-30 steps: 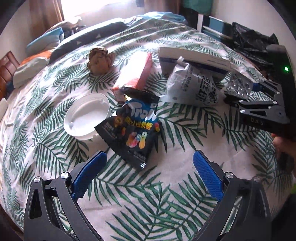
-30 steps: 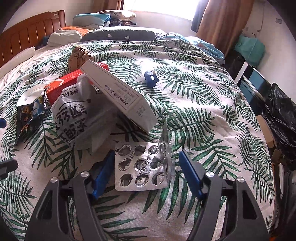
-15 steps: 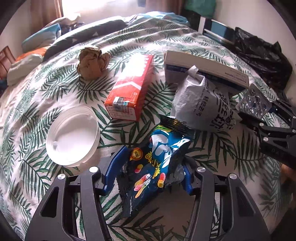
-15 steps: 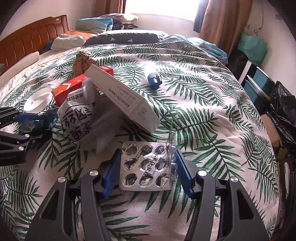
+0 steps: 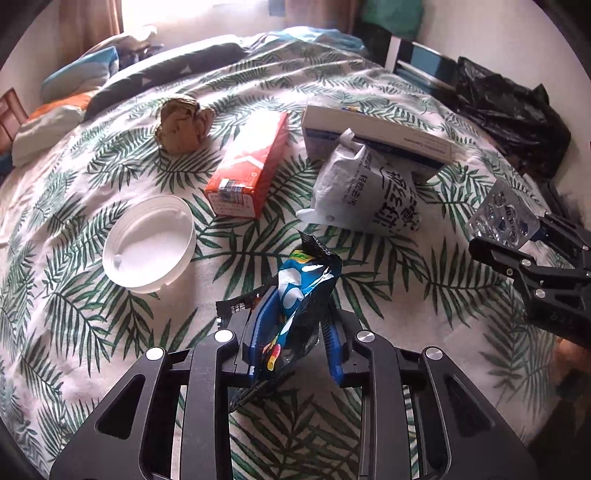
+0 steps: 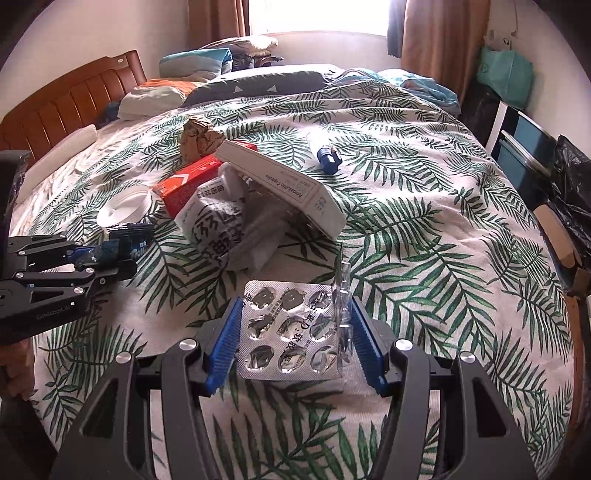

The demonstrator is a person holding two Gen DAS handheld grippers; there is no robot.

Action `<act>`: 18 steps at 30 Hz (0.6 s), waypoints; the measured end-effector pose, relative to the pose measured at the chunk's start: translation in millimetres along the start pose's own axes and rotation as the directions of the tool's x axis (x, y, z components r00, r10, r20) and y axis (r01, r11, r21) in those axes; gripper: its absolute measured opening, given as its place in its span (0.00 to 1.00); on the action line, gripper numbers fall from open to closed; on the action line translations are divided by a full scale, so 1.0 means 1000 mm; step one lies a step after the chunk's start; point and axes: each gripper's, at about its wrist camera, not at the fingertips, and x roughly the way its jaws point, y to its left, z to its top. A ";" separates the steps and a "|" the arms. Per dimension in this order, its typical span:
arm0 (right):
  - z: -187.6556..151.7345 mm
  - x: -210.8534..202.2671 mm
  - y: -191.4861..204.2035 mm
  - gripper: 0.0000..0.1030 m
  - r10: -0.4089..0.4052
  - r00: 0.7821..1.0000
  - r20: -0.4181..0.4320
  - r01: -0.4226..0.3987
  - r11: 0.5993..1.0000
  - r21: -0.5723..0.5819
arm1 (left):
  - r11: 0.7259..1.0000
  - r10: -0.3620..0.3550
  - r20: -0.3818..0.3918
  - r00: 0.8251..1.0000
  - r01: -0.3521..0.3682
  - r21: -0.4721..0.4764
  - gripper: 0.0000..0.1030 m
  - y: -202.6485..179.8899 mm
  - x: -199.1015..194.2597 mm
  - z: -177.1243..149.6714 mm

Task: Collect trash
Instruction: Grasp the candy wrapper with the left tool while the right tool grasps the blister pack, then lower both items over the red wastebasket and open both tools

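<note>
Blue-black candy wrapper (image 5: 299, 295) crumpled, upright, lower centre of left view; empty silver pill sheet (image 6: 291, 328) flat, lower centre of right view; both pinched between blue pads.

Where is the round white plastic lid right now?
In the left wrist view, the round white plastic lid lies on the leaf-print bedspread, left of centre, beside the orange carton.

A bed with a palm-leaf bedspread (image 6: 424, 221) fills the room. Its wooden headboard (image 6: 70, 110) stands at the left, with pillows (image 6: 255, 83) and folded bedding piled near it. Daylight comes through a window (image 6: 317, 16) flanked by brown curtains (image 6: 432, 33). The walls (image 6: 546, 40) are pale.
</note>
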 end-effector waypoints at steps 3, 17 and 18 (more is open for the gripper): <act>-0.007 -0.014 0.007 0.55 0.018 1.000 0.002 -0.018 1.000 0.005 | 1.000 -0.011 -0.002 1.000 0.011 -0.002 0.26 -0.004 -0.012 -0.010; -0.061 -0.079 0.040 0.55 0.110 0.994 -0.007 -0.109 0.992 0.063 | 0.999 -0.047 -0.004 0.999 0.047 0.017 0.26 -0.034 -0.084 -0.073; -0.066 -0.085 0.043 0.55 0.115 0.993 -0.007 -0.114 0.991 0.065 | 0.999 -0.050 -0.007 0.999 0.050 0.020 0.26 -0.037 -0.089 -0.079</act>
